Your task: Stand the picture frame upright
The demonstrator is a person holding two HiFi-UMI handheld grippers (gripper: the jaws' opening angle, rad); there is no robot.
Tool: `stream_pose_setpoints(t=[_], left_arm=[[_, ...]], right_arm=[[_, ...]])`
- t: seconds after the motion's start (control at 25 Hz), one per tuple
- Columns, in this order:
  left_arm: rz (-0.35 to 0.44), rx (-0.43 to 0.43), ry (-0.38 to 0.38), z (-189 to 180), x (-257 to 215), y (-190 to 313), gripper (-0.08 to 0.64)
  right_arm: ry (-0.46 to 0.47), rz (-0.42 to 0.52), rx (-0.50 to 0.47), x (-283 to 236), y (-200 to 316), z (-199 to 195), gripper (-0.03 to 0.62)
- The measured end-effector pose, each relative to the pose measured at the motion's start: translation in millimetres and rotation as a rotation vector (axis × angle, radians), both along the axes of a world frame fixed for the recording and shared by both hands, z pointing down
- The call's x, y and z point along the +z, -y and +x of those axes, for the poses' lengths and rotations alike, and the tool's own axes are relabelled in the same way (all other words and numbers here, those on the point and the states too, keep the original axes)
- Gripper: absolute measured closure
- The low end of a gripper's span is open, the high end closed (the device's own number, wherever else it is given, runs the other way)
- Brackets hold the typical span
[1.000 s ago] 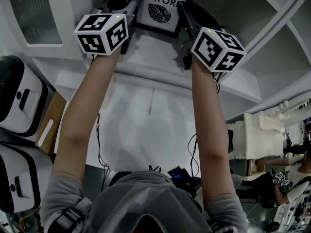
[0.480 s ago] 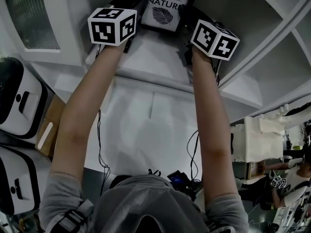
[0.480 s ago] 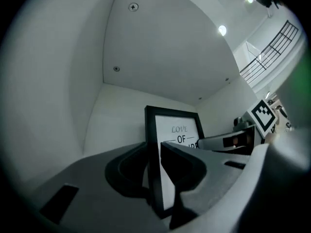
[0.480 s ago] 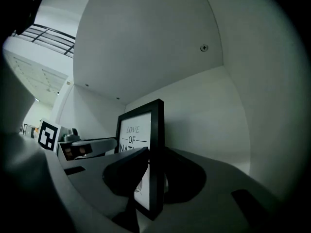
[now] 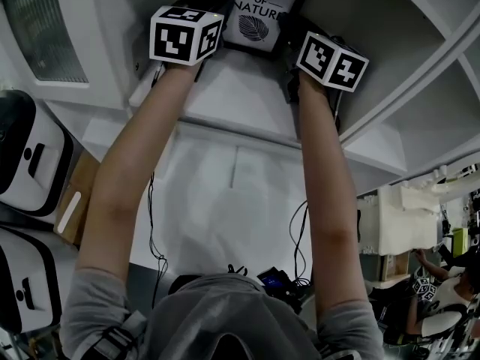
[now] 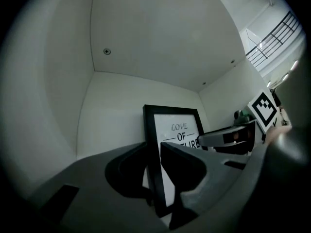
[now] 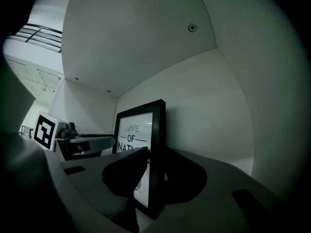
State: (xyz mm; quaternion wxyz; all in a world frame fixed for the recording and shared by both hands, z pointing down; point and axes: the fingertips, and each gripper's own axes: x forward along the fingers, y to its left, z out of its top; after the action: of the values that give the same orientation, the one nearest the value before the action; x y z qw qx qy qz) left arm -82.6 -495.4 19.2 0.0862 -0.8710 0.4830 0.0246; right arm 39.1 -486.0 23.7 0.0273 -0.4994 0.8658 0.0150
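The black picture frame (image 5: 259,17) with a leaf print stands upright on the white shelf floor (image 5: 240,88), near the cubby's back wall. My left gripper (image 5: 223,19) is shut on the frame's left edge (image 6: 151,144), one jaw in front and one behind. My right gripper (image 5: 289,34) straddles the frame's right edge (image 7: 156,135). Its jaws have just been opening and sit loosely around the edge. In the left gripper view the right gripper (image 6: 228,137) shows beyond the frame (image 6: 175,130). The right gripper view shows the left gripper (image 7: 82,142) past the frame (image 7: 136,130).
The cubby's side walls (image 6: 63,96) and back wall (image 7: 204,101) close in round the frame. White appliances (image 5: 22,156) and a wooden board (image 5: 75,201) lie at the left below. Cables (image 5: 154,231) hang near the floor. A person (image 5: 450,291) sits at the lower right.
Both hands have carried the frame deeper into the cubby, upward in the head view. The frame now looks smaller and stands near the back wall.
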Motion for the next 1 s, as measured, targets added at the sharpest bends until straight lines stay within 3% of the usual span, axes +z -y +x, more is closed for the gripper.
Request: stream_pose_setpoints(t=[0.44,1.0], left_arm=[[0.019,-0.05,0.026,0,-6,10,0.485],[0.127,-0.117,-0.014,-20,-26,-6,0.493]], right_arm=[[-0.028,0.02,0.073,-2,6,6,0.477],[-0.028,0.118,0.111,-22,-11,11,0.463]])
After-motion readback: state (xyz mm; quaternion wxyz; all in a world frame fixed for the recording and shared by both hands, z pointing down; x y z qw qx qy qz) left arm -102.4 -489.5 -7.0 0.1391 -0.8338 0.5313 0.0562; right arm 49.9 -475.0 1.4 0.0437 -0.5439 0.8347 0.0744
